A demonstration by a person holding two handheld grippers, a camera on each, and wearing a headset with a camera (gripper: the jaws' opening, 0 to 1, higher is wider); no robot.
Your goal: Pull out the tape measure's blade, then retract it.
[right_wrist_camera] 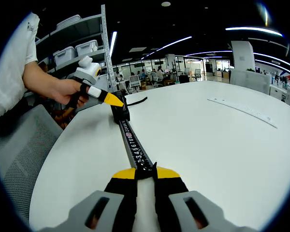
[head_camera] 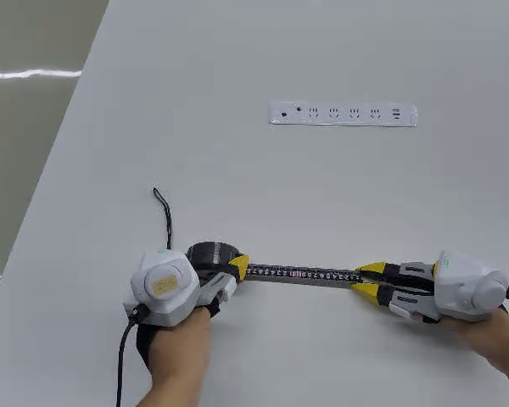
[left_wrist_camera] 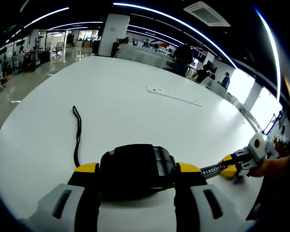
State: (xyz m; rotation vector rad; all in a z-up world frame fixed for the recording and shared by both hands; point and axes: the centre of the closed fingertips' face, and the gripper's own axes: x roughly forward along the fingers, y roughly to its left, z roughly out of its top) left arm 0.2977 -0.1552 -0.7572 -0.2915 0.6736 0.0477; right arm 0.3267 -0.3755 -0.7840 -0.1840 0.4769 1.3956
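Observation:
A black tape measure case [head_camera: 212,257] rests on the white table, with its wrist strap [head_camera: 163,212] trailing away. My left gripper [head_camera: 229,273] is shut on the case [left_wrist_camera: 136,170], its yellow-tipped fingers [left_wrist_camera: 86,170] on either side. The dark numbered blade [head_camera: 301,274] runs out to the right, flat along the table. My right gripper [head_camera: 366,281] is shut on the blade's end [right_wrist_camera: 144,169]. In the right gripper view the blade [right_wrist_camera: 133,144] leads back to the case [right_wrist_camera: 120,112] and the left gripper [right_wrist_camera: 106,98].
A white power strip [head_camera: 343,113] lies flat further back on the table. The table's left edge [head_camera: 59,144] drops to a grey floor. Behind it, office desks and people stand in the distance.

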